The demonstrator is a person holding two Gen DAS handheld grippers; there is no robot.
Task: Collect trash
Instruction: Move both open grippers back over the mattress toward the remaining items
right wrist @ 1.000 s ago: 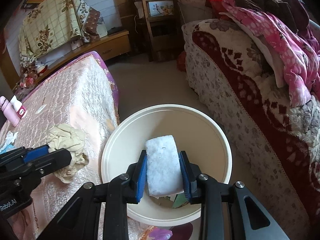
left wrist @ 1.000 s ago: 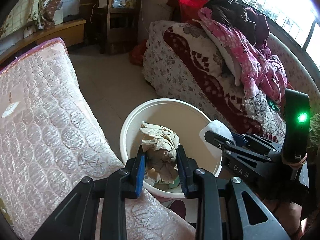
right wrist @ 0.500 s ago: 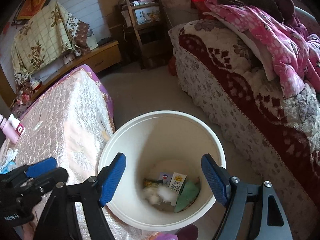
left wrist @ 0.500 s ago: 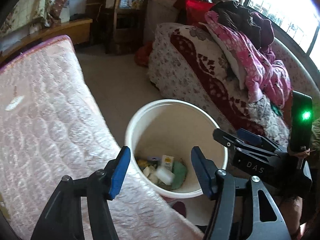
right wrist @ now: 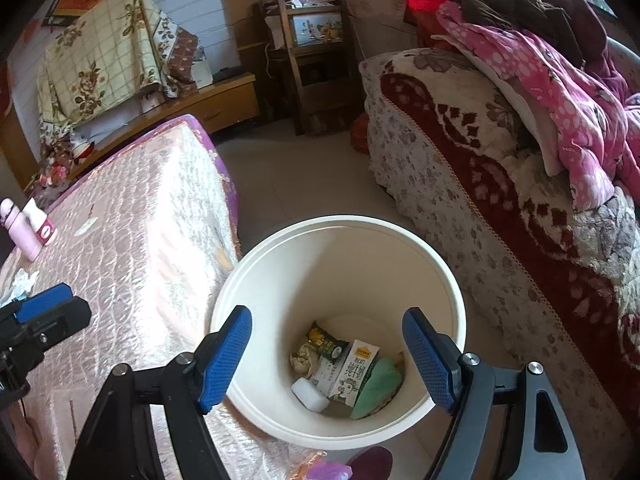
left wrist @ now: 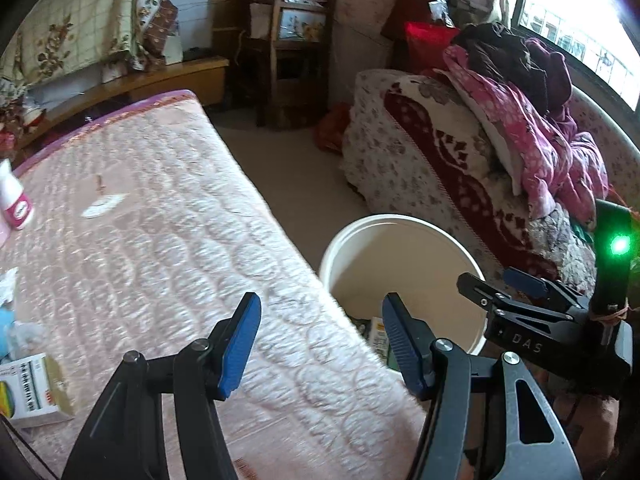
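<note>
A cluttered bedroom lies in front of me: a pink quilted mattress [left wrist: 168, 248] on my left, a sofa under a red and cream floral blanket [right wrist: 480, 208] on my right with pink bedding [right wrist: 560, 92] heaped on it, and a strip of pale floor between them running back to a dark wooden chair [left wrist: 292, 64]. On that floor, pressed against the mattress edge, stands the cream waste bucket [right wrist: 280, 264], and the trash I am gathering sits at its bottom: a white pad [right wrist: 310, 394], a small milk carton [right wrist: 354, 372], a dark snack wrapper [right wrist: 326, 342], a crumpled beige wad [right wrist: 302, 358] and a green scrap [right wrist: 378, 386]. My right gripper [right wrist: 328, 360] hovers over the bucket's mouth with its blue pads spread wide and nothing between them; its jaws have just been opening. My left gripper [left wrist: 320, 344] has its jaws parted too, also just opened and empty, and it hangs above the mattress edge with the bucket rim showing past its right finger. More bits lie on the mattress at my far left: a small printed box [left wrist: 30, 392] near the bottom corner, some crumpled white tissue [left wrist: 8, 284] above it, and a white bottle with a pink label [left wrist: 14, 200] farther back. From the right camera a pale pink flask [right wrist: 20, 228] stands just beside that bottle.
</note>
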